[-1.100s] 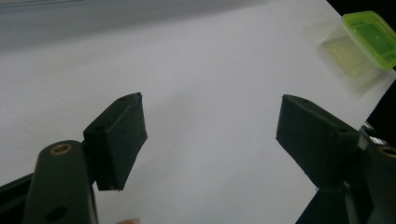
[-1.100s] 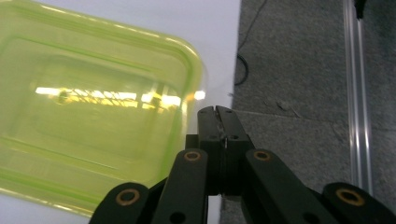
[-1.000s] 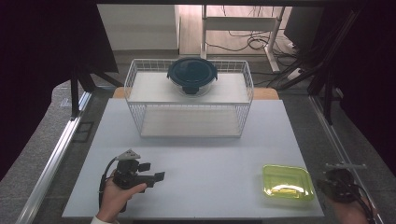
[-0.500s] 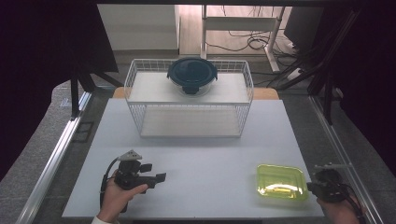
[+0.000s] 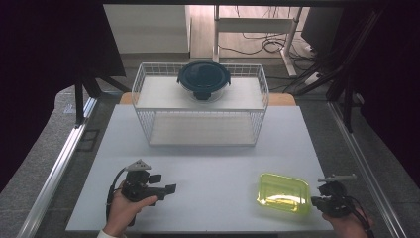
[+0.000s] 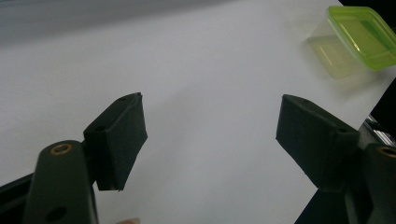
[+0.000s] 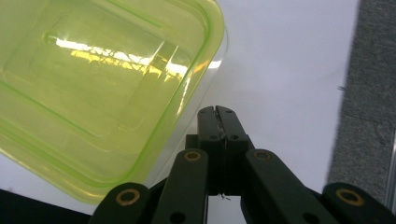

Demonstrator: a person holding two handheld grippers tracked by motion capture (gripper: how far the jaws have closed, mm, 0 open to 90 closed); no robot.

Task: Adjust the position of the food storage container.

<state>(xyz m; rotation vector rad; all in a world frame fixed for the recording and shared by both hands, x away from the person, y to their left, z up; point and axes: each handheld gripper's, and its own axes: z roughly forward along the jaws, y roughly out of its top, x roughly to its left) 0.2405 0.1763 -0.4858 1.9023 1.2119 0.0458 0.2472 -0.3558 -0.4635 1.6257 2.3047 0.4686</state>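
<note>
Box [image 5: 283, 193] sitting at table's [image 5: 208, 163] near right edge, green, lid on. Right gripper [image 5: 317, 200] nudging its side, jaws pressed together, nothing between. Probably pushing it inward, so keep tips low on wall, go slow or it's tipping. Left gripper [image 5: 167, 183] idling, jaws apart, empty.

A white wire basket [image 5: 200, 106] is standing at the far middle of the white table [image 5: 208, 168], its long side facing the near edge. A round container with a dark blue lid [image 5: 203, 79] is sitting on the basket's upper shelf, toward the far side. Cables [image 5: 257, 44] are lying on the floor beyond the table.
</note>
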